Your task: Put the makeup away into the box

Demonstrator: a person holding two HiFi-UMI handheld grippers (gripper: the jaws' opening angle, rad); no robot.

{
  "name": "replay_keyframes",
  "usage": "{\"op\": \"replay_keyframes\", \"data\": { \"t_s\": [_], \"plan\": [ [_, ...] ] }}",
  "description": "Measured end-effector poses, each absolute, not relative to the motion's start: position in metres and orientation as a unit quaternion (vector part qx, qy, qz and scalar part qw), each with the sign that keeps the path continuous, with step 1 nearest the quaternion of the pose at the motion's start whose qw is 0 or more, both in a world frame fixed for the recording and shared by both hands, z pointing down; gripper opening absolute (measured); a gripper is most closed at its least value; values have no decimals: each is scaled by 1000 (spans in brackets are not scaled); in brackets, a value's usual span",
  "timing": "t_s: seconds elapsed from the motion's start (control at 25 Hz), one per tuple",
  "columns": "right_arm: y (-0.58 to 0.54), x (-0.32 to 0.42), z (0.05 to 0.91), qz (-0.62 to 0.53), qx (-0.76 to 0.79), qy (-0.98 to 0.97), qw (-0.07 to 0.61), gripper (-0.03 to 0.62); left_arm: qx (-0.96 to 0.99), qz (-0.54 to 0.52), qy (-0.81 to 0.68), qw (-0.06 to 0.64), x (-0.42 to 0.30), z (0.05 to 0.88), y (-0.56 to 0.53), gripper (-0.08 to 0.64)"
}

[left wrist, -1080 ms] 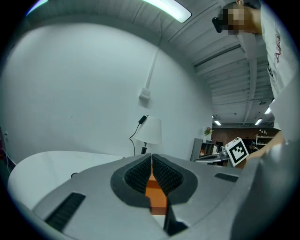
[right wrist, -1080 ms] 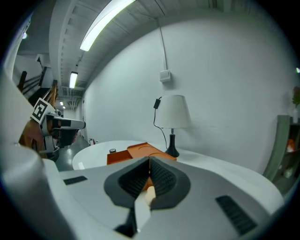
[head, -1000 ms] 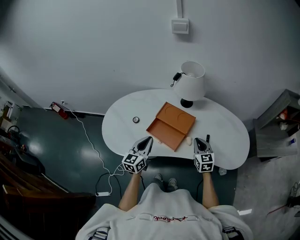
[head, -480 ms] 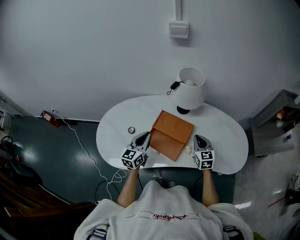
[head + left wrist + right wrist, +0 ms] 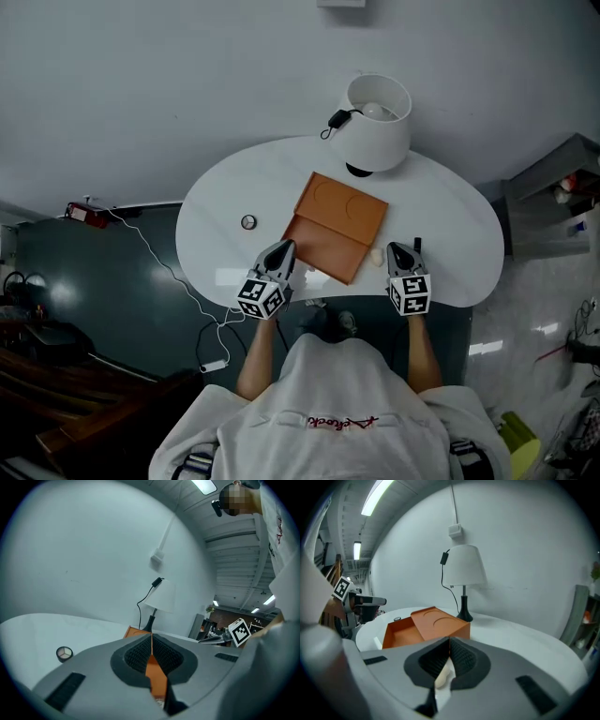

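Observation:
An orange box [image 5: 336,214] lies in the middle of the white table [image 5: 216,225], with its drawer [image 5: 321,250] pulled out toward me. A small round compact [image 5: 247,222] sits on the table left of the box. A cream sponge-like piece [image 5: 377,255] lies just right of the drawer, and a thin black item [image 5: 416,246] lies beyond it. My left gripper [image 5: 284,249] is shut and empty at the drawer's left corner. My right gripper [image 5: 397,249] is shut and empty beside the cream piece [image 5: 442,678], which shows below its jaws. The left gripper view shows the compact [image 5: 64,654] and the box [image 5: 136,632].
A white-shaded lamp [image 5: 377,111] with a black foot and cable stands at the table's back, behind the box. Cables and a power strip [image 5: 86,214] lie on the dark floor to the left. A grey shelf unit [image 5: 553,202] stands to the right.
Both grippers have come down a little toward the table's near edge, still shut. The head view has shifted, so the table and the lamp sit higher in the picture.

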State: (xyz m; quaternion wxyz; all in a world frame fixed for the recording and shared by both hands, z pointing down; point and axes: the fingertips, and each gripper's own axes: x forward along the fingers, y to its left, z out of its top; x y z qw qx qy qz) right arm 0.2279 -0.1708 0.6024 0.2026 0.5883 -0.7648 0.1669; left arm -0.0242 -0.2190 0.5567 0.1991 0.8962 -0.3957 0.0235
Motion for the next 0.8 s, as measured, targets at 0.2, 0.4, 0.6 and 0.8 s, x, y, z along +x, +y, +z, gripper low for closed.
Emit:
{"op": "replay_keyframes", "data": {
  "t_s": [0.2,0.4,0.6,0.8],
  "plan": [
    [-150,225,642,207,581,-756,220,20,887,32,-405,219,-30,586,-211,15],
    [-136,213,672,238,566,-752,240,42,881,35,-412,229,-35,603,-200,15],
    [-132,202,697,257,547,-750,268,213,875,42,-418,240,-43,616,-185,15],
    [-145,205,708,249,560,-733,295,213,871,45,-423,245,-51,627,-180,15]
  ]
}}
